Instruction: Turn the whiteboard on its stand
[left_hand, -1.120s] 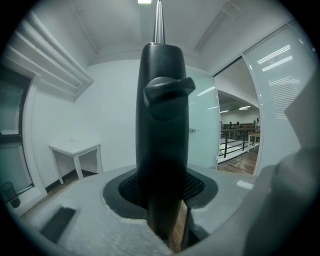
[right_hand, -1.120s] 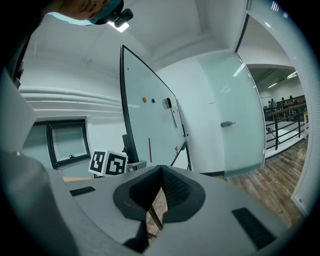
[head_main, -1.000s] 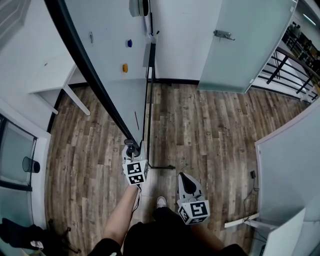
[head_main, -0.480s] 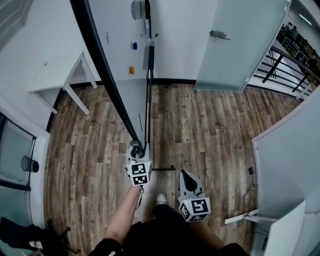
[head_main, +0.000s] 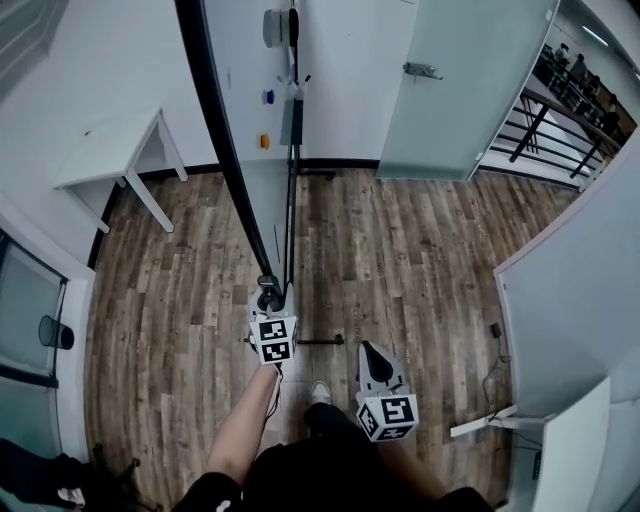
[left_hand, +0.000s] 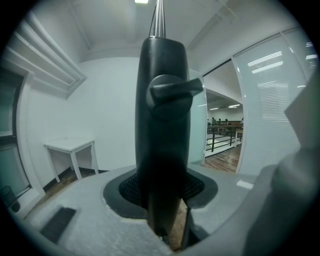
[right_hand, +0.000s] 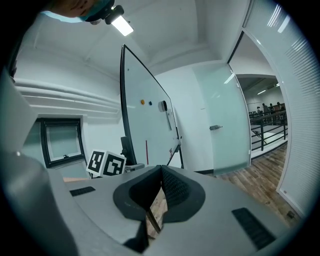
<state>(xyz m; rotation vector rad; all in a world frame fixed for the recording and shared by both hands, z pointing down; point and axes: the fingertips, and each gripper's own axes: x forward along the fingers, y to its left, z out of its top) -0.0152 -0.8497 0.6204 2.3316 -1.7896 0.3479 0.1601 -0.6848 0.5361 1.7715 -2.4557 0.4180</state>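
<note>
Head view, looking steeply down.

Whiteboard: one large white whiteboard with a black frame (head_main: 245, 110), seen almost edge-on. It stands upright at centre-left and runs from the far wall toward the person. It hangs on one black metal stand (head_main: 290, 215), whose foot bar lies on the wood-plank floor (head_main: 420, 260) just beside the person's feet.

On the board face:
- magnets, count 2: one blue round magnet (head_main: 268, 96) and one orange round magnet (head_main: 264, 141) nearer than it
- one round grey-and-black eraser (head_main: 277, 24) at the far end

Left gripper (head_main: 268, 293): at the near end of the board. The left gripper view shows its grey fingers (left_hand: 75, 220) clamped on the rounded black corner piece of the frame (left_hand: 162, 115), which fills the gap between them. A small black lever (left_hand: 175, 89) juts out of that piece.

Right gripper (head_main: 367, 350): right of the left one, nearer the person and apart from the board. Its dark ribbed fingers (right_hand: 175, 192) are pressed together with nothing between them.

Marker cubes: 2, one per gripper.

Surroundings:
- one white surface on thin legs (head_main: 110, 150) at far left
- one frosted glass door (head_main: 470, 80) at far right, with one metal handle (head_main: 422, 70)
- dark railing (head_main: 540, 125) beyond the door
- one white shoe (head_main: 322, 393) visible between the grippers
</note>
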